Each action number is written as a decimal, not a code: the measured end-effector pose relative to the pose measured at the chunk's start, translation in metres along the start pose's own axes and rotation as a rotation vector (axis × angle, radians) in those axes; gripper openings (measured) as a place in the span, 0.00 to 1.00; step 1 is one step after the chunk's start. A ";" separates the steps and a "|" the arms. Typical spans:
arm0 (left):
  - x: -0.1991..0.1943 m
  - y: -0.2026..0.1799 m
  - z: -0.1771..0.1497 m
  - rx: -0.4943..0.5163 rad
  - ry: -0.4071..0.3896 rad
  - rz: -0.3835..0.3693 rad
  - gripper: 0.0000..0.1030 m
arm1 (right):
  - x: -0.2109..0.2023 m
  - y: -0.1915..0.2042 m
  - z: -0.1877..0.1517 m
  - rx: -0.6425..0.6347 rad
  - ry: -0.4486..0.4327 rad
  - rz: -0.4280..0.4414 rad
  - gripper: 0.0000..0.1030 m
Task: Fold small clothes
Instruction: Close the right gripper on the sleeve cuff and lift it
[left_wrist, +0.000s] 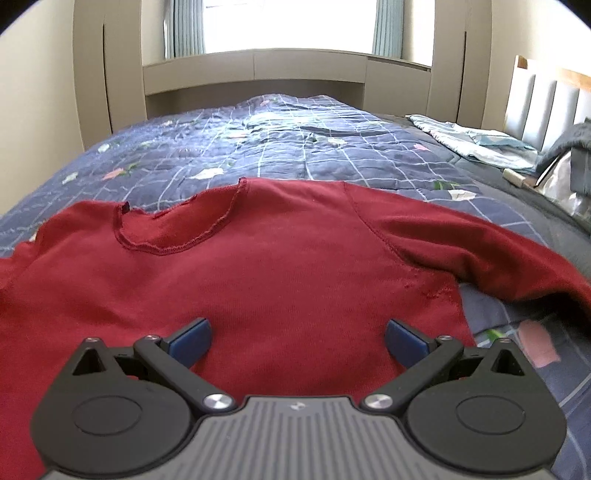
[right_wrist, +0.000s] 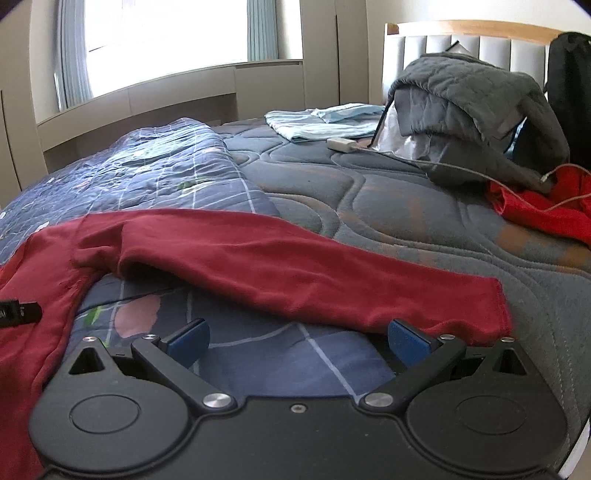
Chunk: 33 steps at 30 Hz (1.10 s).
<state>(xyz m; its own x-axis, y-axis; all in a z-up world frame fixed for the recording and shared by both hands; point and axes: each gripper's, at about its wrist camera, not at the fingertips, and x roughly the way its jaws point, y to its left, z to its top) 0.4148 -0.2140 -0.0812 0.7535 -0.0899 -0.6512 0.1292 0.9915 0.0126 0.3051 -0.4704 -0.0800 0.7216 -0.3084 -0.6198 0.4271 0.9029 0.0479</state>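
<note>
A dark red long-sleeved top (left_wrist: 258, 266) lies spread flat on the bed, neckline (left_wrist: 173, 232) toward the far left. My left gripper (left_wrist: 298, 341) is open and empty, hovering over the lower body of the top. The top's right sleeve (right_wrist: 295, 269) stretches out to the right across the bed, its cuff (right_wrist: 491, 306) near the mattress edge. My right gripper (right_wrist: 298, 341) is open and empty, just in front of the sleeve, with its right fingertip (right_wrist: 406, 339) close to the cuff end.
A blue patterned quilt (left_wrist: 277, 147) covers the bed's left part; bare grey mattress (right_wrist: 388, 206) lies to the right. Folded light-blue clothes (right_wrist: 325, 122), a white charger with cable (right_wrist: 341, 144), a grey quilted jacket pile (right_wrist: 480, 110) and a bright red garment (right_wrist: 546, 206) sit near the headboard.
</note>
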 end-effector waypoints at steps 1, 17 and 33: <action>0.000 -0.001 -0.001 0.007 0.000 0.006 1.00 | 0.001 -0.001 -0.001 0.007 0.004 0.002 1.00; 0.002 -0.003 -0.003 0.018 0.006 0.015 1.00 | 0.005 -0.008 0.000 0.068 0.028 -0.001 1.00; 0.002 -0.002 -0.003 0.013 0.007 0.010 1.00 | 0.010 -0.043 0.013 0.256 0.035 -0.079 1.00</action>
<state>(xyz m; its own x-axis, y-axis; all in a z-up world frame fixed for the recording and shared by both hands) 0.4146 -0.2163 -0.0849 0.7505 -0.0796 -0.6561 0.1301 0.9911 0.0285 0.3015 -0.5162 -0.0782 0.6635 -0.3601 -0.6558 0.6082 0.7701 0.1925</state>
